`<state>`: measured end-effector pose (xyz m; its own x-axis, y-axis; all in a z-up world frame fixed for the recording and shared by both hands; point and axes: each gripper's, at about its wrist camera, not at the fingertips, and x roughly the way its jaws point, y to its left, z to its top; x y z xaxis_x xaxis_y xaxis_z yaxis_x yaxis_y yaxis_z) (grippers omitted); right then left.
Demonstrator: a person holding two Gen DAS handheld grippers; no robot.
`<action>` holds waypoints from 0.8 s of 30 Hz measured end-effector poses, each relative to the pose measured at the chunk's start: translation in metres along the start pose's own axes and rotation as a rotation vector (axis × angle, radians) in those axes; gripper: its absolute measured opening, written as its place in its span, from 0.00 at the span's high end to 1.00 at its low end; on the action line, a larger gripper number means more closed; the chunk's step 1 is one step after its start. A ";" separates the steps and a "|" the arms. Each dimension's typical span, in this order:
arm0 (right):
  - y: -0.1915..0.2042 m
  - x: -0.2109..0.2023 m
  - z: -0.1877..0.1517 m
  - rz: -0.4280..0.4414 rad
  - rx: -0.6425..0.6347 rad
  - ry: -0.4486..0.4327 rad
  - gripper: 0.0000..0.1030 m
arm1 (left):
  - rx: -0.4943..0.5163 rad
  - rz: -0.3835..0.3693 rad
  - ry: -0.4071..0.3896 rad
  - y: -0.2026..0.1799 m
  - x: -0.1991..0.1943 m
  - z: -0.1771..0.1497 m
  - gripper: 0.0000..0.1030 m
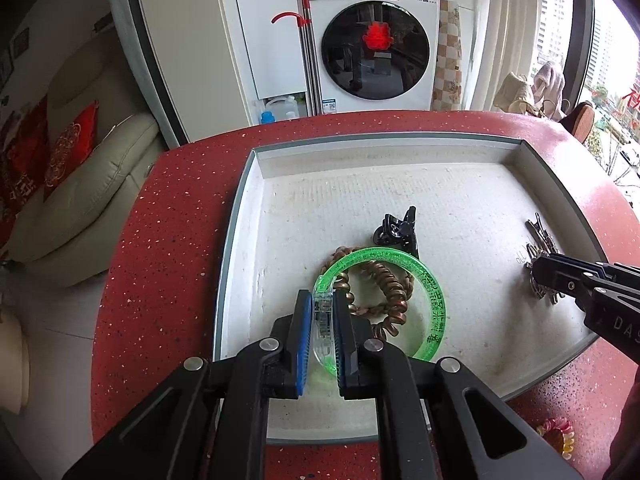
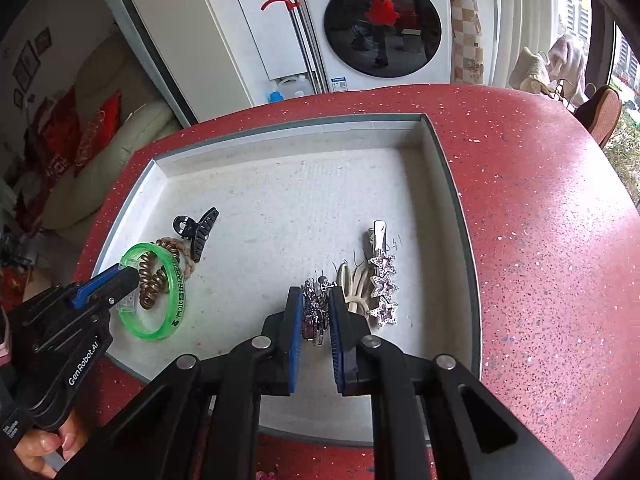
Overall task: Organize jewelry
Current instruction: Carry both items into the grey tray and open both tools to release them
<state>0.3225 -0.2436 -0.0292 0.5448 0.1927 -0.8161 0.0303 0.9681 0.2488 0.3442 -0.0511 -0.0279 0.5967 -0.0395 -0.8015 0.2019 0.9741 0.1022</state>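
Observation:
A shallow white tray [image 1: 256, 208] [image 2: 448, 184] lies on the red speckled table. My left gripper [image 1: 322, 300] [image 2: 127, 276] is shut on the clear clasp of a green translucent bangle [image 1: 436, 304] [image 2: 176, 292], which rests over a brown spiral hair tie [image 1: 394, 288] [image 2: 154, 280]. Behind them lies a black claw clip [image 1: 396, 230] [image 2: 200, 228]. My right gripper [image 2: 316, 300] [image 1: 538, 270] is shut on a dangling purple-and-silver earring cluster [image 2: 314, 312]. Beside it lie a cream hair clip [image 2: 354, 288] and a star-studded clip [image 2: 384, 280].
The red table [image 2: 540, 240] curves away at the far side and right. A red-and-yellow beaded piece [image 1: 560, 434] lies on the table near the tray's front right corner. A washing machine [image 1: 374, 40] and a sofa [image 1: 92, 184] stand beyond the table.

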 end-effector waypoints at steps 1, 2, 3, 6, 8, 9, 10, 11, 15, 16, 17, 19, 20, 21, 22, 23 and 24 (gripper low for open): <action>0.000 0.000 0.000 0.003 0.005 0.000 0.86 | 0.002 0.002 -0.001 0.000 0.000 0.000 0.72; 0.000 0.000 0.000 0.005 0.010 -0.001 0.86 | 0.003 0.003 -0.001 -0.001 -0.001 -0.001 0.72; 0.000 0.000 -0.001 0.009 0.014 0.000 0.86 | 0.002 0.003 -0.002 0.000 -0.001 0.000 0.72; 0.000 0.000 -0.001 0.020 0.019 0.004 0.86 | -0.004 0.001 -0.001 0.000 -0.002 -0.001 0.71; -0.001 0.000 -0.002 0.029 0.022 0.008 0.84 | -0.006 0.001 -0.002 0.001 -0.002 -0.002 0.71; -0.001 -0.001 -0.002 0.035 0.024 0.009 0.81 | -0.007 0.003 -0.002 0.001 -0.003 -0.003 0.71; -0.002 -0.001 -0.002 0.042 0.030 0.011 0.78 | -0.009 0.005 -0.002 0.002 -0.002 -0.003 0.71; -0.002 -0.001 -0.002 0.054 0.039 0.013 0.71 | -0.011 0.007 -0.001 0.002 -0.002 -0.003 0.71; -0.003 -0.003 -0.003 0.068 0.059 0.010 0.62 | -0.021 0.009 -0.004 0.004 -0.003 -0.003 0.71; -0.003 -0.005 -0.004 0.070 0.058 0.007 0.61 | -0.023 0.008 -0.007 0.004 -0.004 -0.003 0.71; -0.003 -0.007 -0.004 0.071 0.056 0.002 0.58 | -0.025 0.007 -0.011 0.005 -0.005 -0.003 0.71; -0.002 -0.012 -0.006 0.073 0.057 -0.010 0.52 | -0.028 0.008 -0.017 0.006 -0.007 -0.004 0.71; -0.002 -0.014 -0.007 0.075 0.056 -0.016 0.50 | -0.030 0.007 -0.019 0.006 -0.007 -0.005 0.71; -0.001 -0.017 -0.008 0.074 0.052 -0.019 0.50 | -0.032 0.008 -0.019 0.007 -0.007 -0.005 0.71; 0.000 -0.019 -0.009 0.073 0.046 -0.021 0.50 | -0.033 0.009 -0.017 0.007 -0.007 -0.005 0.71; 0.001 -0.021 -0.009 0.071 0.039 -0.023 0.50 | -0.034 0.011 -0.017 0.008 -0.007 -0.005 0.71; 0.002 -0.022 -0.010 0.069 0.033 -0.024 0.50 | -0.035 0.013 -0.017 0.008 -0.007 -0.005 0.71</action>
<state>0.3024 -0.2446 -0.0158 0.5667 0.2541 -0.7838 0.0196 0.9468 0.3212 0.3375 -0.0416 -0.0242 0.6125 -0.0299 -0.7899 0.1666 0.9817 0.0920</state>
